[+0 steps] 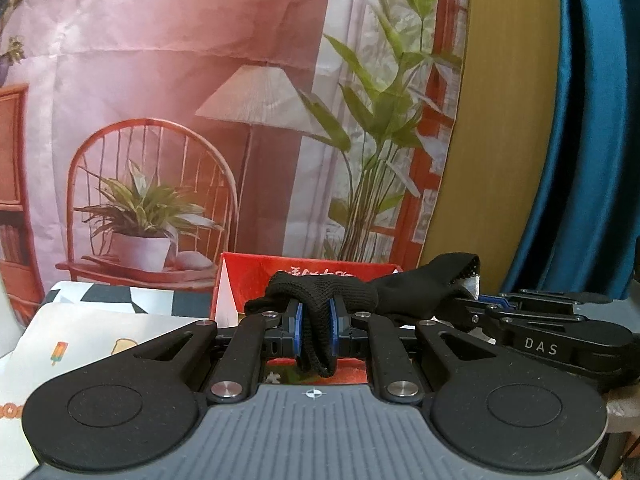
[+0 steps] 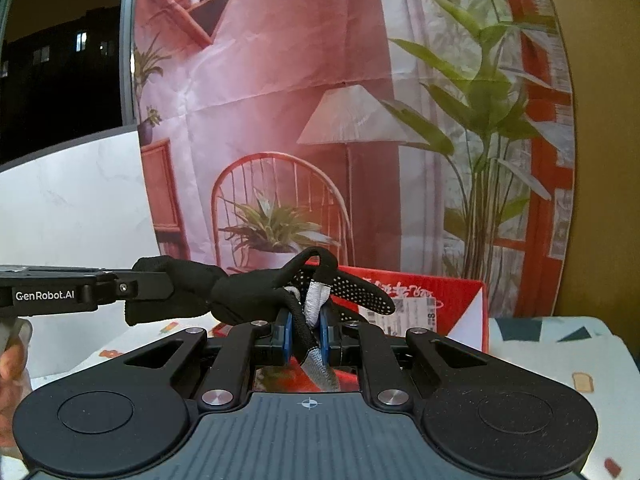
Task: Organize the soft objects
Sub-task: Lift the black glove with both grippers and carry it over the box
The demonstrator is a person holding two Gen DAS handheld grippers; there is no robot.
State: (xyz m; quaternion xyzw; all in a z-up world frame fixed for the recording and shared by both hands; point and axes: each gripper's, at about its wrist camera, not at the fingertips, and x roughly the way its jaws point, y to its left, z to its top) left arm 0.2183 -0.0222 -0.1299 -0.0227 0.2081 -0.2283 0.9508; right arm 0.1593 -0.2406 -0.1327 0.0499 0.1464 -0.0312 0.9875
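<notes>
Black glove (image 1: 360,296), knit with white grip dots on one finger, stretched between both grippers at lower center of both views, in front of a red box (image 2: 424,300). Left gripper (image 1: 315,320) clenched on bunched knit fabric between its blue pads. Right gripper (image 2: 307,330) clamped on the glove's grey-white strap and black edging. "DAS" reads on the right gripper's arm at right in the left view; "GenRobot.AI" on the left gripper's arm at left in the right view. Box print and label unreadable. Printed room-scene backdrop (image 1: 200,80) fills the upper frame.
</notes>
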